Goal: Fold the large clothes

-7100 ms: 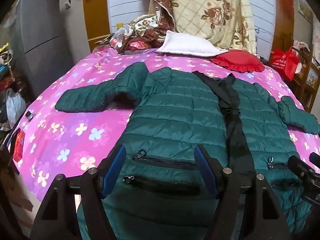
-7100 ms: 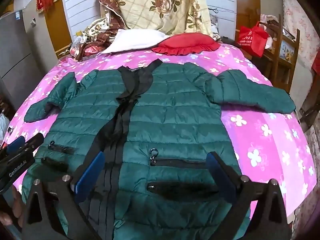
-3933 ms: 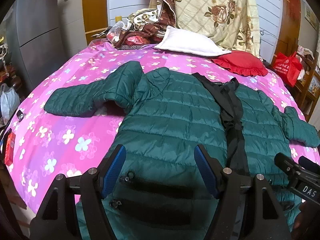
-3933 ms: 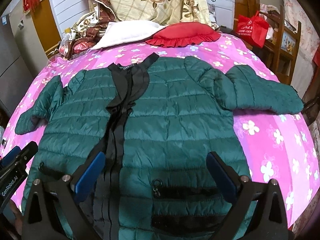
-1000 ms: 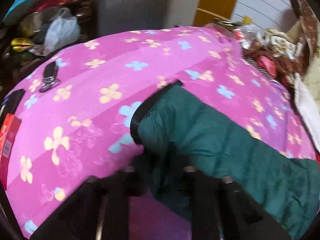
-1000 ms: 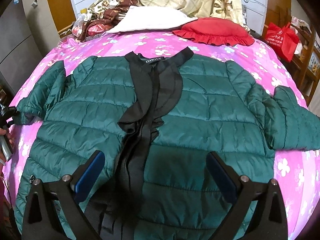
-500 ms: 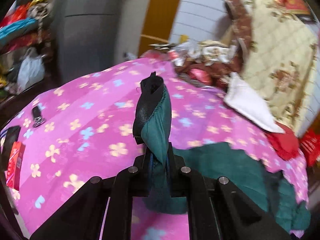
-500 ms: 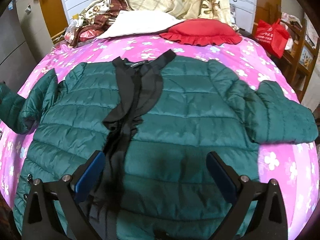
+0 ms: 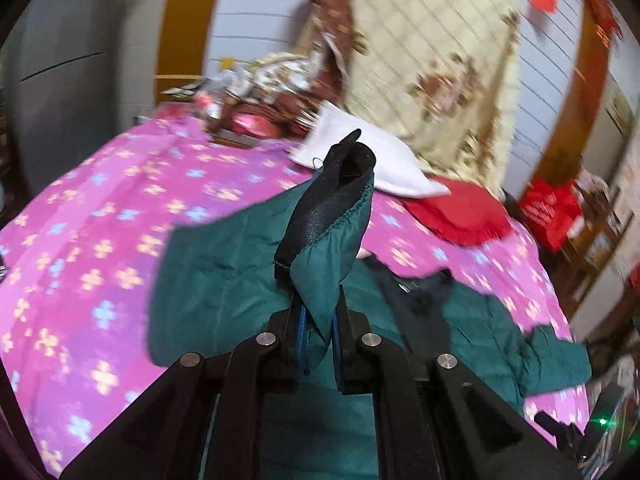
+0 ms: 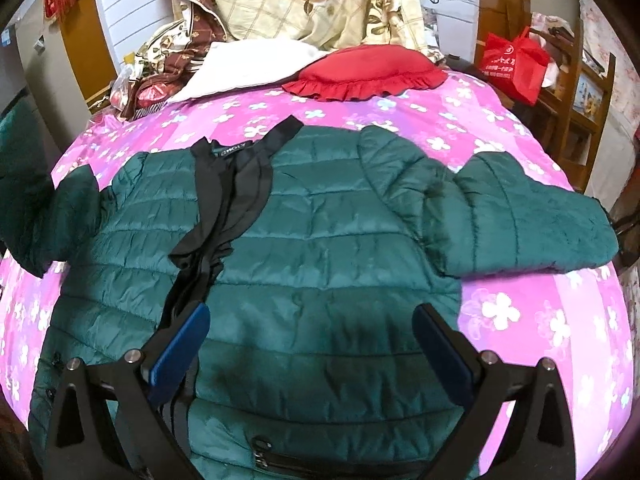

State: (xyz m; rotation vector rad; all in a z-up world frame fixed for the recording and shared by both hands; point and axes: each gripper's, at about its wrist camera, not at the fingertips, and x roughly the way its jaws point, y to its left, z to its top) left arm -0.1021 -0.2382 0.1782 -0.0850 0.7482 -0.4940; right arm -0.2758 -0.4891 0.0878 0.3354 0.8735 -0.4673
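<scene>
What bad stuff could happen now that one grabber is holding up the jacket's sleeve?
The left gripper pinches only the cuff end of the sleeve, and the fabric looks slick, so it might slip out mid-fold. The right gripper is open above the jacket and pins nothing, so pulling the sleeve across may drag the body crooked. The other sleeve reaches toward the bed's edge and could slide off.

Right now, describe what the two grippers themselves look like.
The left gripper and the right gripper look alike: angular matte-black linkage arms joined by round silver pivot bolts. The right's fingers carry flat blue pads with rounded ends; only thin blue edges show on the left's. No cables, markings or sleeves are visible.
</scene>
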